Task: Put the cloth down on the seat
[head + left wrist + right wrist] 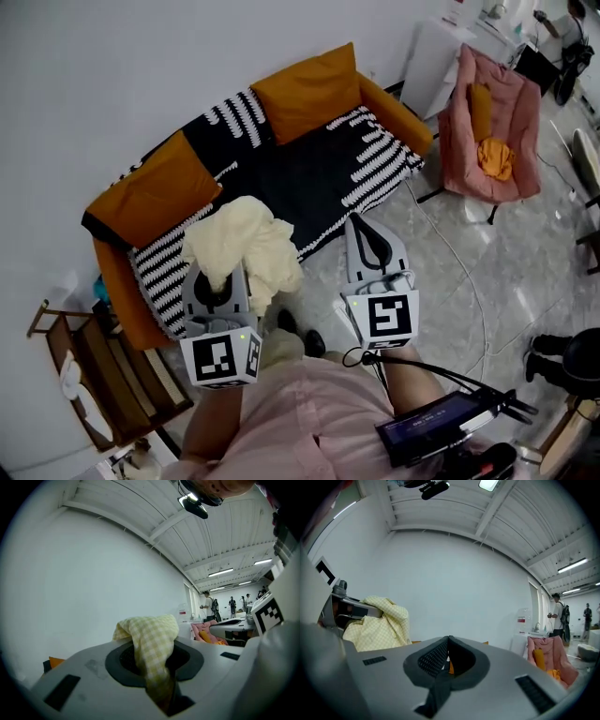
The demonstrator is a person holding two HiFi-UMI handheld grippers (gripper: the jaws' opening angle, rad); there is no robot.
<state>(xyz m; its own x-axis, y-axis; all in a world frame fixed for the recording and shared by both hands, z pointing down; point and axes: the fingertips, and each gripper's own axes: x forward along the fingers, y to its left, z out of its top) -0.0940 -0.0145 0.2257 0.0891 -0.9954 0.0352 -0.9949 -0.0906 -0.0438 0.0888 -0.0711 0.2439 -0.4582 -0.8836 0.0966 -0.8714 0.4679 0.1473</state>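
A pale yellow checked cloth [246, 246] hangs bunched from my left gripper [217, 274], which is shut on it. In the left gripper view the cloth [151, 654] drapes over and between the jaws. The cloth is held in the air above the front of the sofa seat [309, 183], which is covered by a black and white patterned throw. My right gripper [368, 240] is shut with nothing in it, held to the right of the cloth over the sofa's front edge. The right gripper view shows the cloth [379, 625] at its left.
Two orange cushions [305, 89] [155, 192] lean on the sofa back. A pink folding chair [492, 127] with an orange item stands at right. A wooden rack [89, 370] stands at lower left. A cable [464, 272] runs over the tiled floor. People stand far off in the room.
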